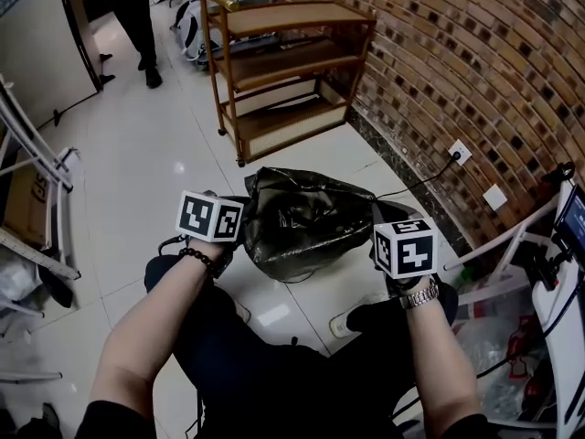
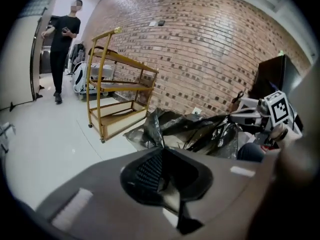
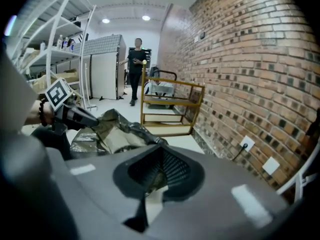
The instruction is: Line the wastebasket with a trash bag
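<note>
A crumpled black trash bag bulges on the floor between my two grippers, in front of my knees. My left gripper is at the bag's left edge, and in its own view the left gripper is shut with a fold of the bag running up out of its tips. At the bag's right edge my right gripper is shut too; the right gripper pinches the bag at its tip. The wastebasket cannot be made out under the film.
A wooden shelf cart stands beyond the bag against the brick wall. A wall socket has a cable running down to the floor. A person stands at the back. White frames and white equipment flank me.
</note>
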A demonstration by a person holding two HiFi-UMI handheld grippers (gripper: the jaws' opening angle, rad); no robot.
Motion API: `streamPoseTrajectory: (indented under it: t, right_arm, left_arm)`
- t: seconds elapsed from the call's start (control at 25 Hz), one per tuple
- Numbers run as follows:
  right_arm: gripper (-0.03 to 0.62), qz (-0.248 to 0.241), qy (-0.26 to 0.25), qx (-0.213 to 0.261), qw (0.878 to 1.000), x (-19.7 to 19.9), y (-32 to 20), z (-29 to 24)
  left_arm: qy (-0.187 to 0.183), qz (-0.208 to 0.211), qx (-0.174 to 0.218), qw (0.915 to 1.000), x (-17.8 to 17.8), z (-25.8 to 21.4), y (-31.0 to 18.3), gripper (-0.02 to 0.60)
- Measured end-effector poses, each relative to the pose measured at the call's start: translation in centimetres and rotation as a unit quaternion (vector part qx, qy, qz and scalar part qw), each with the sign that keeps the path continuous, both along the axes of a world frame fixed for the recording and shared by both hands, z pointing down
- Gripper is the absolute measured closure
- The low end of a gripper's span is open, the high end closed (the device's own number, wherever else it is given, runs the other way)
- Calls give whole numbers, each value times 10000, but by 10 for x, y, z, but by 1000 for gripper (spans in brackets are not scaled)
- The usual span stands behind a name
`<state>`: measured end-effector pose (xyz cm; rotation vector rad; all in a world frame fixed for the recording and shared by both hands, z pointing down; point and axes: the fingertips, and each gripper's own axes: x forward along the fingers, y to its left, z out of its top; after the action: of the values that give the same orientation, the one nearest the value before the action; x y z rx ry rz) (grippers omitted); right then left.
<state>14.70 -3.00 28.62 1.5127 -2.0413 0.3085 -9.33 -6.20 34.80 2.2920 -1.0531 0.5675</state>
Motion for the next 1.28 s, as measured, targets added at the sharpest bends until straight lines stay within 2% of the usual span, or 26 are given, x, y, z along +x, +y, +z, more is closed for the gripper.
streamPoseTrajectory:
  t: [0.28, 0.68, 0.92, 1.28]
  right_arm:
    - [591, 29, -2, -181, 9998, -1, -1, 23]
    - [591, 135, -25, -497, 9987, 11, -7, 72]
    - [591, 168, -90, -500, 9986, 16, -16, 88]
    - [591, 258, -170, -200, 9993, 25, -46, 82]
  left_arm:
    - [-543, 194, -410, 9975, -1, 30, 2, 580]
    - [-1065, 275, -589, 9922, 5, 73, -7, 580]
    - [-1153, 285, -677, 9906, 5, 87, -15, 580]
    - [-1086, 125, -464, 9929, 6, 83, -39, 580]
